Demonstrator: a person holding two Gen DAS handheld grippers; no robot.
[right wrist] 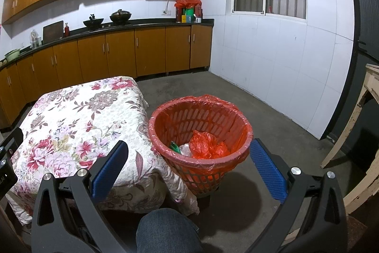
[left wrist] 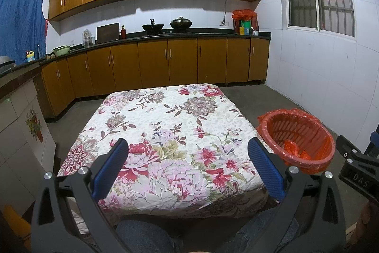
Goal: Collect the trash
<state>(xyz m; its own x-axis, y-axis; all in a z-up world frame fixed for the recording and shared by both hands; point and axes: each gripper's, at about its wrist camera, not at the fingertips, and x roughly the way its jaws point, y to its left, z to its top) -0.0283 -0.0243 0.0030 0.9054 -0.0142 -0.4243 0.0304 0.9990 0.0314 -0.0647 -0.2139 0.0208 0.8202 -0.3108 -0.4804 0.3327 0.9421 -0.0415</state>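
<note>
Basket (right wrist: 239, 115) rim at table (right wrist: 139, 91) edge, bare concrete floor (right wrist: 260, 96) beyond.

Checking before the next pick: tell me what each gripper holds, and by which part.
Nothing is held. The left gripper is open over the floral table, and the right gripper is open near the bin, where trash already lies.

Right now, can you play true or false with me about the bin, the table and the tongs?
1. The red bin has rubbish in it. True.
2. The bin stands on the table. False: it stands on the floor beside it.
3. The right tongs hold a wrapper. False: they are open and hold nothing.
4. The left tongs are open. True.
5. The flowery tablecloth has rubbish on it. False: none shows.
</note>
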